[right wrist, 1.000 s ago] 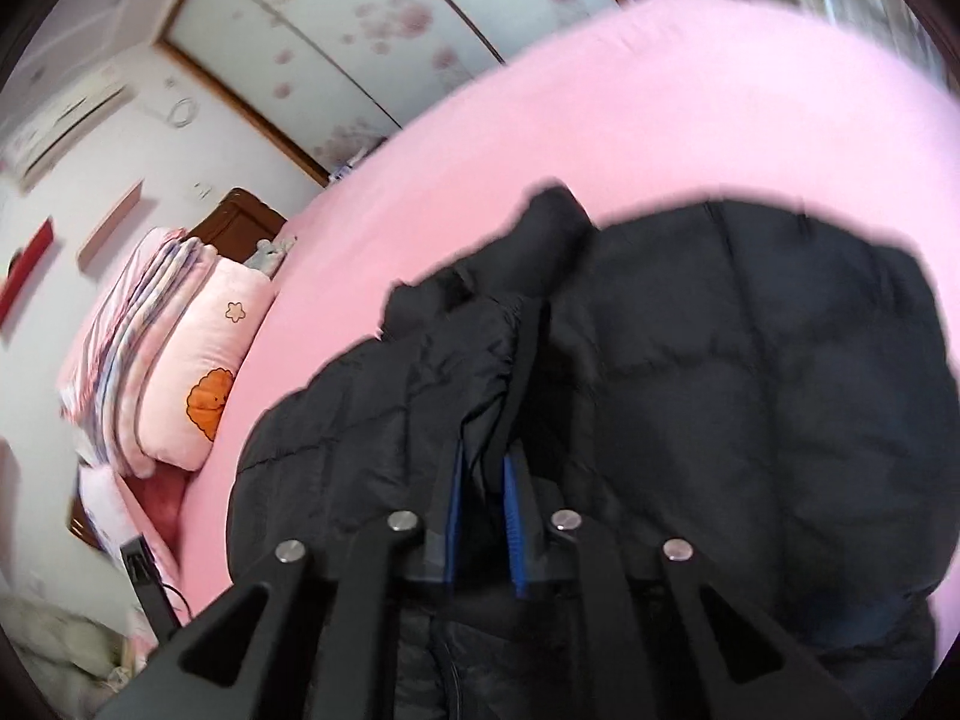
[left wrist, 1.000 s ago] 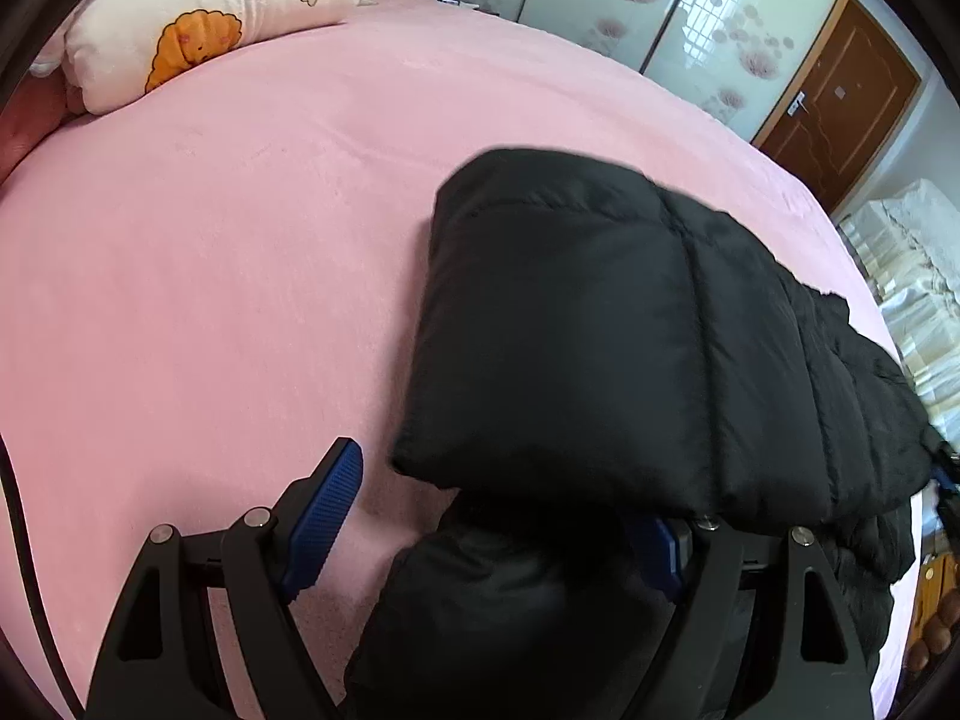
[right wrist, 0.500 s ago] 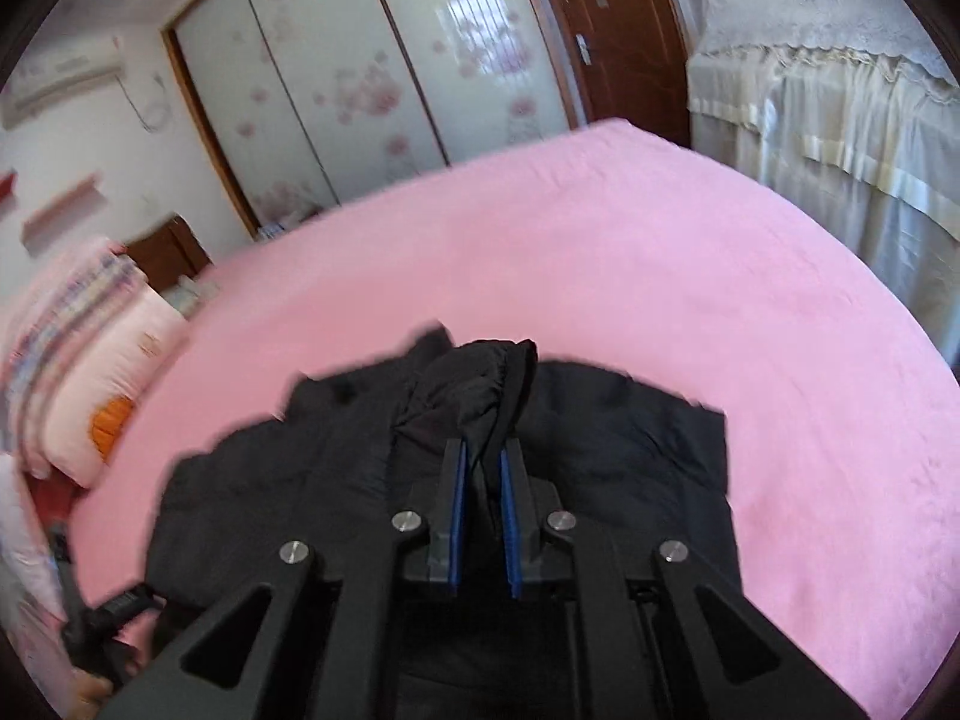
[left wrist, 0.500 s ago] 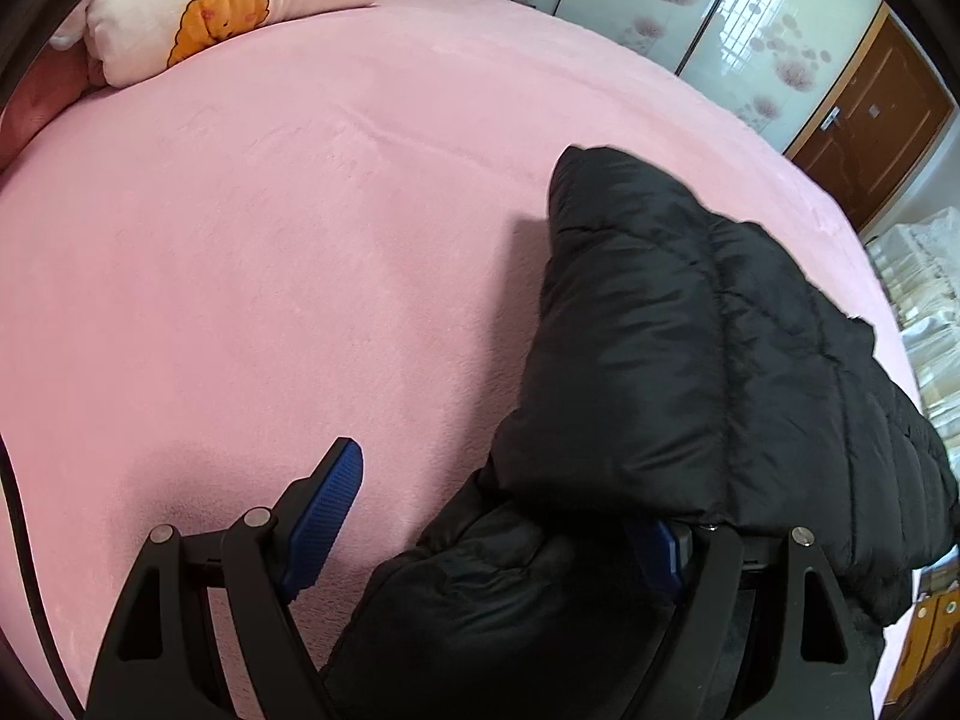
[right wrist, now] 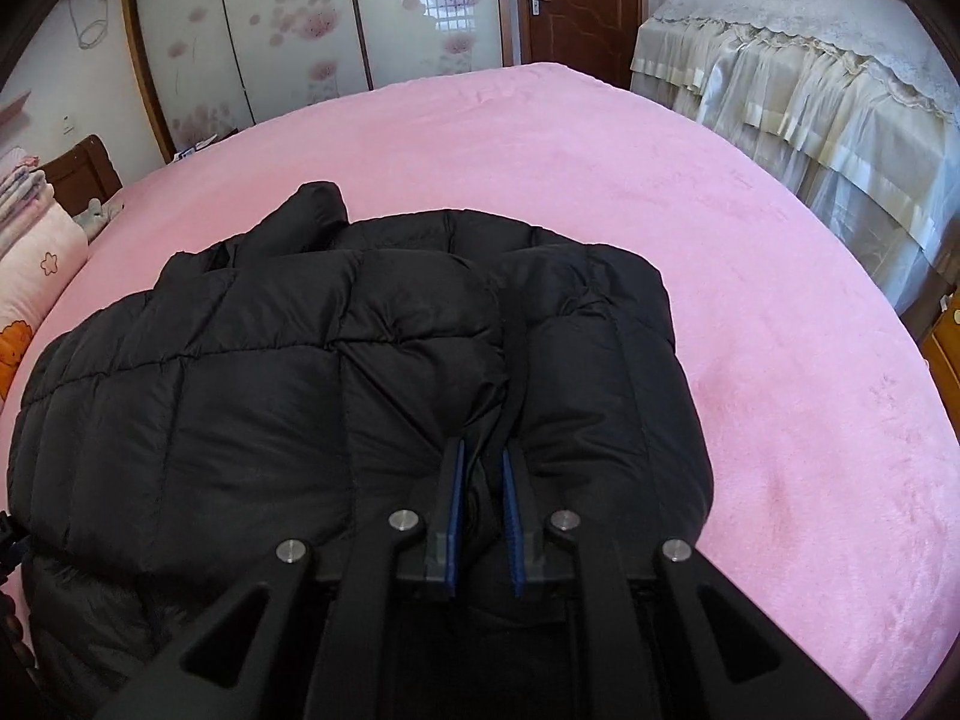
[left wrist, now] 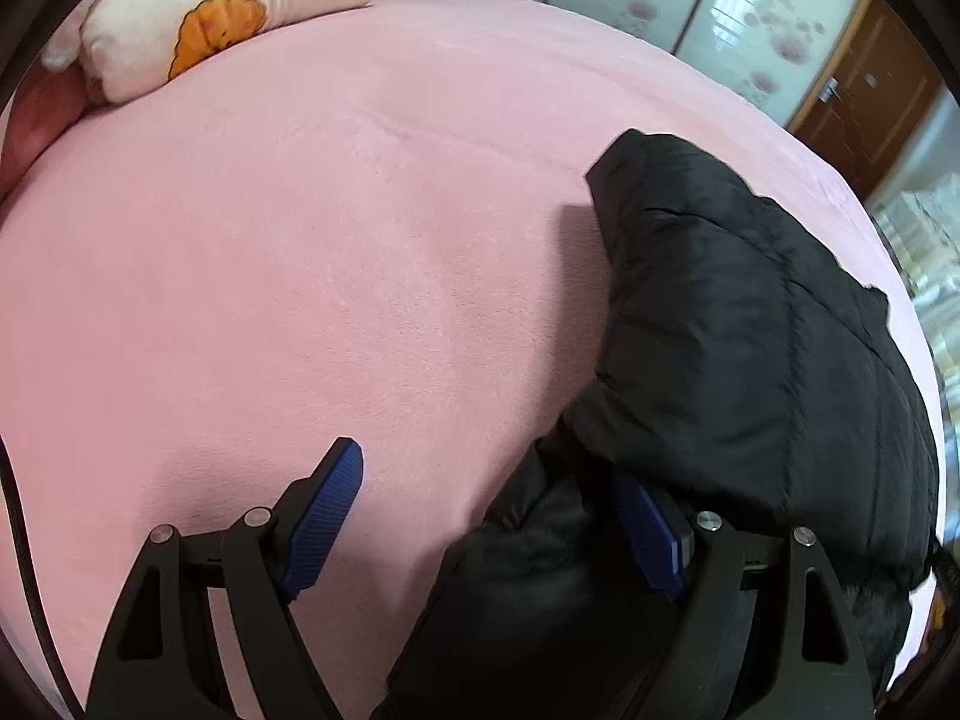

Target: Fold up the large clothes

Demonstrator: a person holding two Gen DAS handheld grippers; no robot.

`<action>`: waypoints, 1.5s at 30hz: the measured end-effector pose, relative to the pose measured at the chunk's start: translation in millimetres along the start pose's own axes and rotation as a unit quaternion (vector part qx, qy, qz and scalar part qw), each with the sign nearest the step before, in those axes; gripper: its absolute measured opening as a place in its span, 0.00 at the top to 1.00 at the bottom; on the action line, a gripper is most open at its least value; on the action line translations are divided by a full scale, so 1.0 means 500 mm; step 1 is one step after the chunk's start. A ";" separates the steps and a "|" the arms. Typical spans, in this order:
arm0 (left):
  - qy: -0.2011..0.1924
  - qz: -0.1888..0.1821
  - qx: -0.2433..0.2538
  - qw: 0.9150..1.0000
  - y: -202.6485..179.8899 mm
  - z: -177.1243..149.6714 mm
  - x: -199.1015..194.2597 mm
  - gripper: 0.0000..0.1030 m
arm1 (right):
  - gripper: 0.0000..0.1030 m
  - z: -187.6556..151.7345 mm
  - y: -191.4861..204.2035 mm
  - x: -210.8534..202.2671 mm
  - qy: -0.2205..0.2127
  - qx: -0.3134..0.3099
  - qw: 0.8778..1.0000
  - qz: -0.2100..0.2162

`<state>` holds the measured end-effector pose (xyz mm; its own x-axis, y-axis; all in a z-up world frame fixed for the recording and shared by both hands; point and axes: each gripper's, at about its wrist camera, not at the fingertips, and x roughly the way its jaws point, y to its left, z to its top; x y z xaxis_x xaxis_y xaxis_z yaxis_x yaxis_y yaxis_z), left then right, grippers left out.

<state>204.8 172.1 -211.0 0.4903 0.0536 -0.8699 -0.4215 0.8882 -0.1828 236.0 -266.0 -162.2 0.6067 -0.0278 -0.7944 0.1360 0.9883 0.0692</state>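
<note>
A black puffer jacket (right wrist: pixel 240 390) lies folded over on the pink bed (right wrist: pixel 780 300). My right gripper (right wrist: pixel 483 450) sits low on its near edge with a thin fold of black fabric pinched between the blue pads; the jaws are opening. In the left wrist view the jacket (left wrist: pixel 750 330) fills the right side. My left gripper (left wrist: pixel 483 468) stands wide open at the jacket's left edge. Its left pad hangs over bare bed (left wrist: pixel 300 240), and its right pad is partly tucked under the jacket's overhanging layer. Nothing is gripped there.
A white pillow with an orange print (left wrist: pixel 228 18) lies at the bed's head, beside stacked bedding (right wrist: pixel 24 192). Flowered wardrobe doors (right wrist: pixel 288 18) and a brown door (right wrist: pixel 576 0) stand beyond the bed. Cream lace-covered furniture (right wrist: pixel 810 90) is on the right. A black cable (left wrist: pixel 12 510) runs down the left.
The right gripper carried its pinched fold across and down, so the jacket now lies spread on the bed. In the left view the jacket's flap slid right, uncovering more bed. The left gripper stayed put.
</note>
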 end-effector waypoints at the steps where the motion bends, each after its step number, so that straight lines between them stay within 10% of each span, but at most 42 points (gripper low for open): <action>1: -0.001 -0.004 0.008 1.000 0.001 -0.003 -0.012 0.20 | 0.85 0.004 -0.007 -0.004 0.008 0.006 1.000 0.006; 16: -0.095 -0.057 0.078 0.991 -0.076 0.101 -0.165 0.20 | 0.83 0.070 0.001 -0.124 -0.035 0.045 0.995 0.085; 28: -0.071 -0.046 0.132 0.988 -0.259 0.153 -0.001 0.22 | 0.83 0.129 0.266 -0.023 -0.009 -0.067 0.984 0.166; 45: -0.011 -0.033 0.038 0.999 -0.159 0.169 0.164 0.12 | 1.00 0.109 0.039 0.152 0.013 0.004 1.000 0.001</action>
<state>343.1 144.3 -229.1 0.5324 0.0028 -0.8465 -0.3291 0.9220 -0.2040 327.4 -257.1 -188.5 0.5858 -0.0211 -0.8102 0.1401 0.9872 0.0757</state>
